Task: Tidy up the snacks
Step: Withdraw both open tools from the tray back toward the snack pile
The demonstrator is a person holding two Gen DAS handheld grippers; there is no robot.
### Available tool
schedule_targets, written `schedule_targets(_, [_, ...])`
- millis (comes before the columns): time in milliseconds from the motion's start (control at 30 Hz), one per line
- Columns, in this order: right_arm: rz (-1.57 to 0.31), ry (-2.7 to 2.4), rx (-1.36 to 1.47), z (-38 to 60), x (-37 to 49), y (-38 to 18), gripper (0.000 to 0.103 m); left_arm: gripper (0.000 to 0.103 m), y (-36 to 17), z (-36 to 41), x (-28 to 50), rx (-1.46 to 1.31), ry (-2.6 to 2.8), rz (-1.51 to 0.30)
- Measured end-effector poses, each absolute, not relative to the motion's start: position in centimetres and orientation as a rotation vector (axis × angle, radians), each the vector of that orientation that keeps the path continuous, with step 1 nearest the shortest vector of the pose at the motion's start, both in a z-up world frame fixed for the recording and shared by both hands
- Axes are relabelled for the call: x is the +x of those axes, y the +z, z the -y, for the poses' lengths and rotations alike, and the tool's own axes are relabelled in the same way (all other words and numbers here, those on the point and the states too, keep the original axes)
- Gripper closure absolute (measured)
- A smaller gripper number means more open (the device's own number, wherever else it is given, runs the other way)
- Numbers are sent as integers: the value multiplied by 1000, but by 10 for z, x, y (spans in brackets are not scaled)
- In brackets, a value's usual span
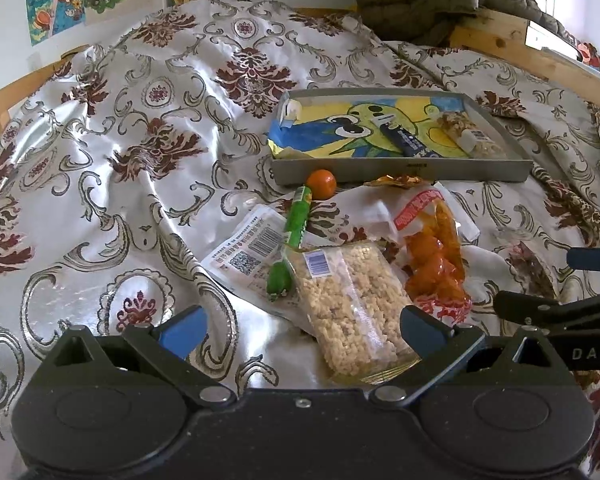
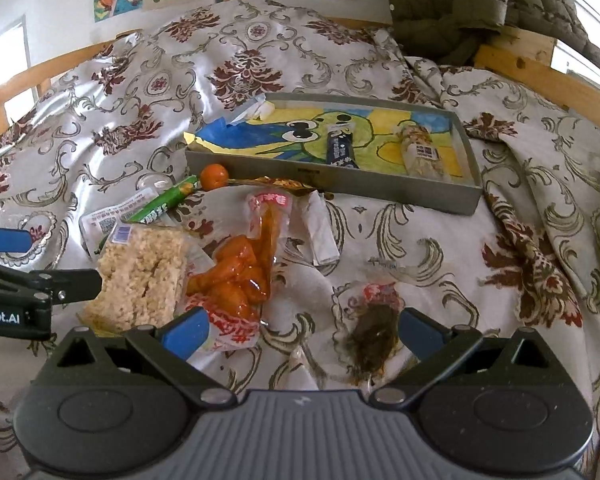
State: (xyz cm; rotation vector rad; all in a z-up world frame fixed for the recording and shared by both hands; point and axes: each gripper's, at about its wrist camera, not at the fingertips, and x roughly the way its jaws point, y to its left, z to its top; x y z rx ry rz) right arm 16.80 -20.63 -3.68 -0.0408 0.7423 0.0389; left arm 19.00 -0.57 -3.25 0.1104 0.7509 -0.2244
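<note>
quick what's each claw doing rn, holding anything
Left claw: open, empty, low over the rice bar.
Right claw: open, empty, just above the dark snack packet.

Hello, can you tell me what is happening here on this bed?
A person is sorting snacks on a patterned bedspread with two handheld grippers. Both the left gripper and the right gripper are open and hold nothing. A grey tray already contains a dark blue bar and a puffed rice bar. Outside it lie a bigger puffed rice pack, an orange snack bag, a green stick pack, a tangerine and a dark snack packet.
</note>
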Motion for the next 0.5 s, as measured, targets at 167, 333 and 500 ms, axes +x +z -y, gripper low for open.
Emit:
schedule_targets(167, [-736,46,-61,204,174,-40,0,1,-35,8,194,111,-228,-757])
schedule_targets(333, [-725,52,-88,201,177,-42,0,1,-37,9,198,114,-228,-763])
schedule_targets(500, [-718,58,-105,199,179,-43,0,1,-38,9,202,97,-235,-772])
